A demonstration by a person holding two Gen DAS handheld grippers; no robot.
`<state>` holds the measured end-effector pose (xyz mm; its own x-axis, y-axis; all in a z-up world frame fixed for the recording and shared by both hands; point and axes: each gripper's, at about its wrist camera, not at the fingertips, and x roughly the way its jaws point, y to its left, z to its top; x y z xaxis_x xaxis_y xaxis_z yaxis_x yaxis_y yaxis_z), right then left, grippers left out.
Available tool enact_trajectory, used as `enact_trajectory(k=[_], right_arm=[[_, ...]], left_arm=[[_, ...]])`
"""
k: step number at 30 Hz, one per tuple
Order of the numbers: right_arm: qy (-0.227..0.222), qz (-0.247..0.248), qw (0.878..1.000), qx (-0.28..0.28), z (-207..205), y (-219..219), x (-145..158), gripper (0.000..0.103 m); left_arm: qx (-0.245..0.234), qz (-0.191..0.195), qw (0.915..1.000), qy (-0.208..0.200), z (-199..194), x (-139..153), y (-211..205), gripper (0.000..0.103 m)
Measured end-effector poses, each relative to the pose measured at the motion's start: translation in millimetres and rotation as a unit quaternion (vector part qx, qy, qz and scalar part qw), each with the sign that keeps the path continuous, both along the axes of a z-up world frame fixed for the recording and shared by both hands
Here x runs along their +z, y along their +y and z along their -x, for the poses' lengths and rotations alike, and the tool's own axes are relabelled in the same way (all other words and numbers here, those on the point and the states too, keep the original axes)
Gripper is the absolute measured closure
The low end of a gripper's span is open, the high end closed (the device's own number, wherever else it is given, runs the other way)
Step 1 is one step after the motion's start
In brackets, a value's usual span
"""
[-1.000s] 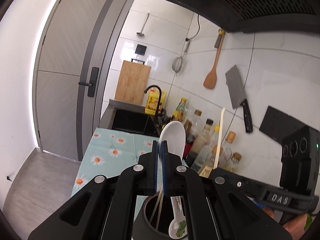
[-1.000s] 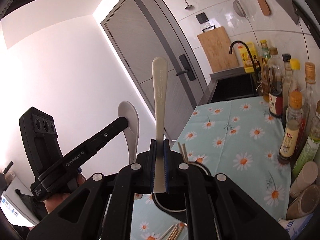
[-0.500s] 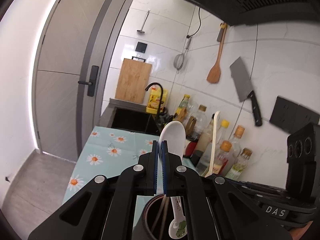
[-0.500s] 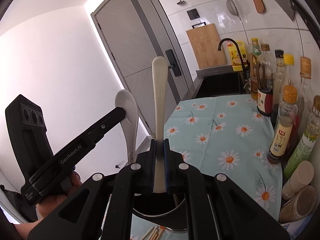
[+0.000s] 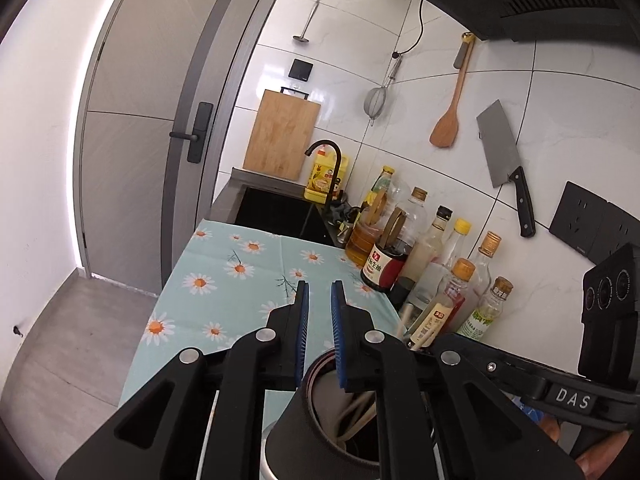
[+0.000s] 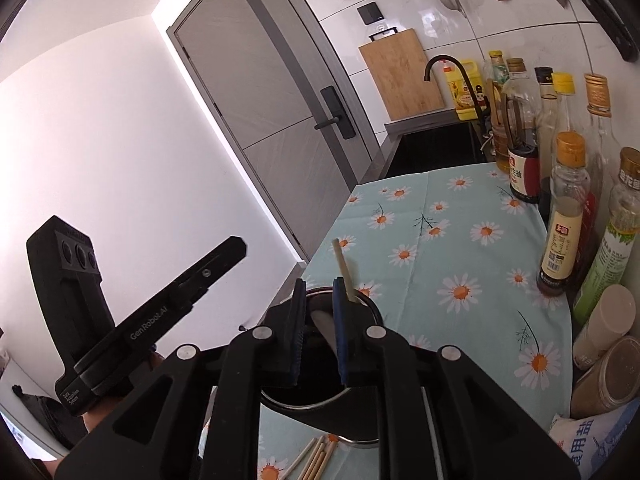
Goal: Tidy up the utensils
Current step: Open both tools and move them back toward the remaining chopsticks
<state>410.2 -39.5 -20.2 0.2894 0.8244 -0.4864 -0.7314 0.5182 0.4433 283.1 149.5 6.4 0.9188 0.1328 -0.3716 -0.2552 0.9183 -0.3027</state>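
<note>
Hovering with jaws parted and empty, left gripper [image 5: 318, 332] and right gripper [image 6: 318, 328] stood directly above the utensil holder [image 6: 320, 392], spoons inside. Loose chopsticks [image 6: 316, 456] lay below the right gripper. Risk: descending fingers could tip the holder.

The utensil holder [image 6: 320, 360] stood at lower centre on the surface [image 6: 452, 240]. Bottles [image 6: 564, 208] lined the right edge. Loose chopsticks [image 6: 314, 458] lay below the holder.
</note>
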Motion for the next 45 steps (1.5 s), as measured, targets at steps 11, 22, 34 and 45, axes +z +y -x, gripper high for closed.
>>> enact_trajectory(k=[11,22,34,45], right_arm=[[0.020,-0.019,1.000,0.007,18.1,-19.4,8.5,0.080],[0.055,-0.037,0.997,0.038,44.2,-37.3,7.4,0.072],[0.142,0.030,0.986,0.086,63.9,-43.4,-35.1,0.048],[0.224,0.129,0.962,0.087,73.7,-33.3,-90.0,0.048]], left_arm=[[-0.002,-0.008,1.0000,-0.003,26.6,15.1,-12.1,0.092],[-0.005,-0.006,0.9998,0.019,62.0,21.8,-26.0,0.078],[-0.001,-0.002,0.9887,0.150,87.3,-18.5,-38.1,0.069],[-0.028,0.022,0.9682,0.248,102.0,-73.4,-46.9,0.069]])
